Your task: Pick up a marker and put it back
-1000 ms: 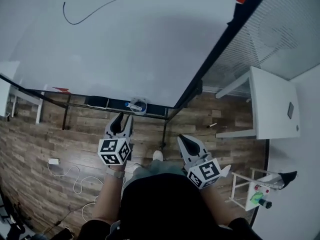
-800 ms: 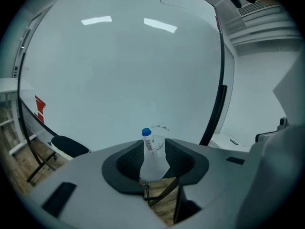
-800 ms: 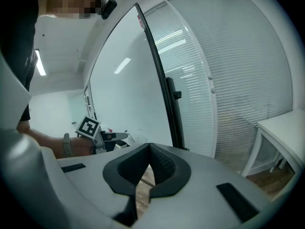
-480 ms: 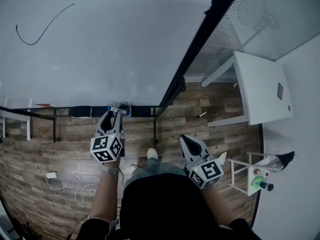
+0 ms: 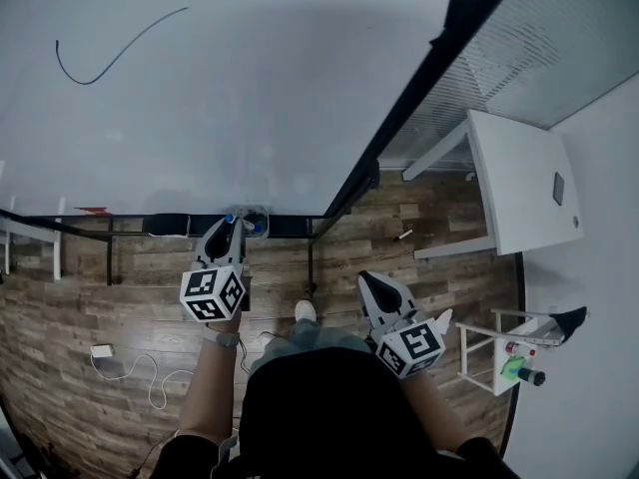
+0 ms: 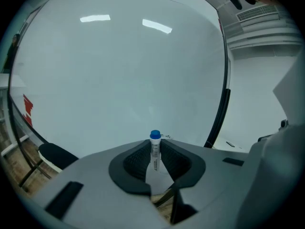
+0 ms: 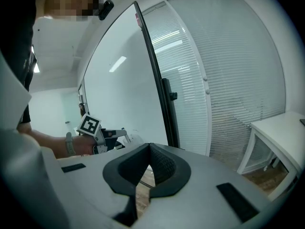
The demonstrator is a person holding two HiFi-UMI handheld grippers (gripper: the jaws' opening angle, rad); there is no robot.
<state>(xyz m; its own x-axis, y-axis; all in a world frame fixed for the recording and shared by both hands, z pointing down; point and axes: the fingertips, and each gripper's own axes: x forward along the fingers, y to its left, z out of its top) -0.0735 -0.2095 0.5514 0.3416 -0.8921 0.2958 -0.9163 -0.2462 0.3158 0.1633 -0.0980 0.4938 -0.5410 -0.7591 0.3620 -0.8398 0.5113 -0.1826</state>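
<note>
A white marker with a blue cap (image 6: pixel 155 148) stands upright between the pads of my left gripper (image 6: pixel 155 152). The jaws are closing, and the pads touch both sides of the barrel. In the head view the left gripper (image 5: pixel 229 234) reaches to the small holder (image 5: pixel 257 222) on the whiteboard's bottom ledge, and the marker's blue cap (image 5: pixel 229 219) shows at its tips. My right gripper (image 5: pixel 370 285) hangs lower at the right, away from the board, with its pads (image 7: pixel 159 163) pressed together on nothing.
The whiteboard (image 5: pixel 230 88) fills the upper left and bears a dark curved line (image 5: pixel 110 53). A black eraser (image 5: pixel 165 225) lies on the ledge. A white table (image 5: pixel 519 188) and a small cart (image 5: pixel 519 352) stand at the right. Cables (image 5: pixel 125 357) lie on the wood floor.
The left gripper has moved forward to the holder on the ledge, and its jaws have come in around the marker. The right gripper has stayed low at the right.
</note>
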